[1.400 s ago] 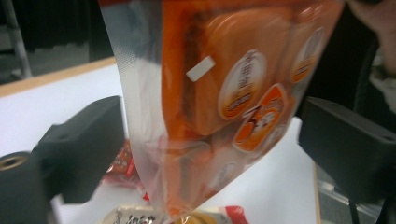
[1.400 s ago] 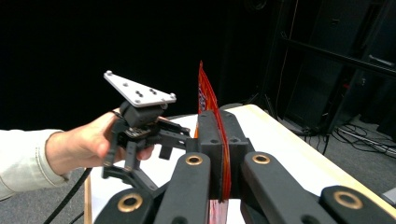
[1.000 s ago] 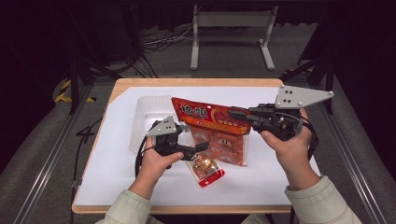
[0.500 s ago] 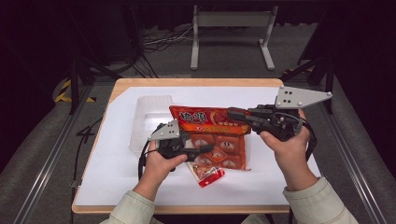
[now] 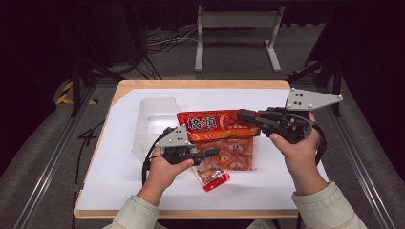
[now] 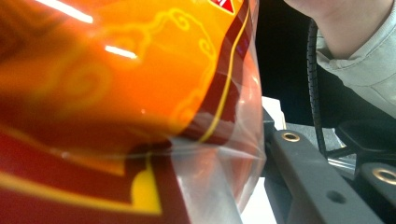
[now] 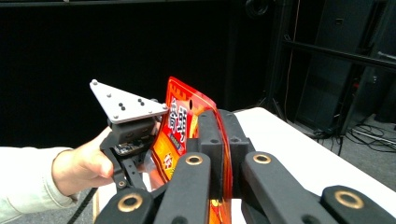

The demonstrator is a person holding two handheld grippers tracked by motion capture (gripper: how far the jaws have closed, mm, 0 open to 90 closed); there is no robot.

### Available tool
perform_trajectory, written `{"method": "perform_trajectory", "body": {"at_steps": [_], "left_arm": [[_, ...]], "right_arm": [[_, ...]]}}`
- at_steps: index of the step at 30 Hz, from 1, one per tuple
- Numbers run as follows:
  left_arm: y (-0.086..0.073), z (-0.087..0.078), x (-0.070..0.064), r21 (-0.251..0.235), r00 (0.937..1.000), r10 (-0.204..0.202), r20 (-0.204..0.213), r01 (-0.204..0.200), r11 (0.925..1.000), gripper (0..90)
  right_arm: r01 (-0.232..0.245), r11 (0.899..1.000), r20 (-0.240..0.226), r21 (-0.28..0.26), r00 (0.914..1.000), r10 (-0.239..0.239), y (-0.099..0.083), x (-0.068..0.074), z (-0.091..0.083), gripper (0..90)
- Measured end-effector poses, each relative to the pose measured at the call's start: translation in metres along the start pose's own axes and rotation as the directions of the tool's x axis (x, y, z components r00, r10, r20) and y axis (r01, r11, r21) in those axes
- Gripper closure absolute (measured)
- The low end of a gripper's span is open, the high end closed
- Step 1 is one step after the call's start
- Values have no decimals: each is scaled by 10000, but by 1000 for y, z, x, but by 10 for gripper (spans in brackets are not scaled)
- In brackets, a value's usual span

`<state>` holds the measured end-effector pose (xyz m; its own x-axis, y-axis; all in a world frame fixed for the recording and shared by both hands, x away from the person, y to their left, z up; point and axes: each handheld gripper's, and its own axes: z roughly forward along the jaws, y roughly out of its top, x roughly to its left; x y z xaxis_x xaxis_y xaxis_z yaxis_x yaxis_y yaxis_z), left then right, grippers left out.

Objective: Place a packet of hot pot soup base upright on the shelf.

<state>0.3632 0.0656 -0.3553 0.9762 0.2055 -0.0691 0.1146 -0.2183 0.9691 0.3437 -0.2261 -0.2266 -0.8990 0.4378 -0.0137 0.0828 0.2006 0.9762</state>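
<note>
A red and orange snack bag with a clear lower half hangs between my two grippers above the white table cover. My right gripper is shut on the bag's top right edge and holds it up. My left gripper reaches in from the left at the clear lower half. In the left gripper view the bag presses close and its film creases toward one black jaw, so the gripper looks shut on it. A small red packet lies on the cover just below the bag.
A clear plastic tub stands behind and left of the bag. The white cover lies on a wooden tabletop with its front edge near the person. Metal frame legs and cables stand beyond the far edge.
The right gripper has raised the bag's top, which now folds over. The left gripper has moved right, onto the bag's lower half. The small packet now lies apart from the bag.
</note>
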Motion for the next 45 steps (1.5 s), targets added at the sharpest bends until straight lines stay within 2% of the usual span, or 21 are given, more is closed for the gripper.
{"method": "perform_trajectory", "body": {"at_steps": [3, 7, 12, 16, 17, 21, 28, 37, 42, 43, 45], "left_arm": [[2, -1, -1, 72, 10000, -48, -54, 48, 10000, 705], [2, -1, -1, 65, 9996, 175, -239, -174, 9998, 706], [3, -2, -1, 86, 9996, 100, -273, -98, 9999, 707], [8, -7, -2, 306, 9972, 575, -486, -560, 9980, 708], [9, -8, -2, 361, 9979, 492, -432, -477, 9982, 708], [14, -10, -1, 459, 9981, 484, -381, -466, 9979, 709], [19, -14, 2, 425, 9976, 368, -587, -343, 9985, 710], [28, -24, 10, 91, 9970, 88, -772, -81, 9999, 710], [31, -28, 13, 27, 9966, 16, -827, -14, 10000, 710], [31, -28, 14, -57, 9962, -94, -861, 90, 9999, 710], [33, -29, 16, -144, 9956, -159, -926, 147, 9998, 710]], "right_arm": [[21, 10000, 34, -18, 10000, -21, 0, -1, 0, 900], [158, 9999, 173, 1, 9997, -158, 0, 0, 0, 900], [276, 9996, 333, 116, 9991, -280, 0, 0, -1, 898], [214, 9997, 303, 142, 9993, -219, 0, -2, -2, 879], [240, 9995, 354, 201, 9991, -247, 0, -2, -2, 877], [193, 9995, 443, 236, 9988, -203, 0, -3, -4, 815], [243, 9997, 1015, -4, 9945, -241, 0, -5, -19, 726], [-505, 9987, 1836, 29, 9818, 491, -28, -19, -44, 599], [-776, 9969, 2105, -99, 9745, 780, -43, -27, -58, 574], [-930, 9956, 2235, -68, 9703, 921, -51, -29, -64, 560], [-969, 9953, 2333, -28, 9678, 949, -55, -30, -66, 560]]}}
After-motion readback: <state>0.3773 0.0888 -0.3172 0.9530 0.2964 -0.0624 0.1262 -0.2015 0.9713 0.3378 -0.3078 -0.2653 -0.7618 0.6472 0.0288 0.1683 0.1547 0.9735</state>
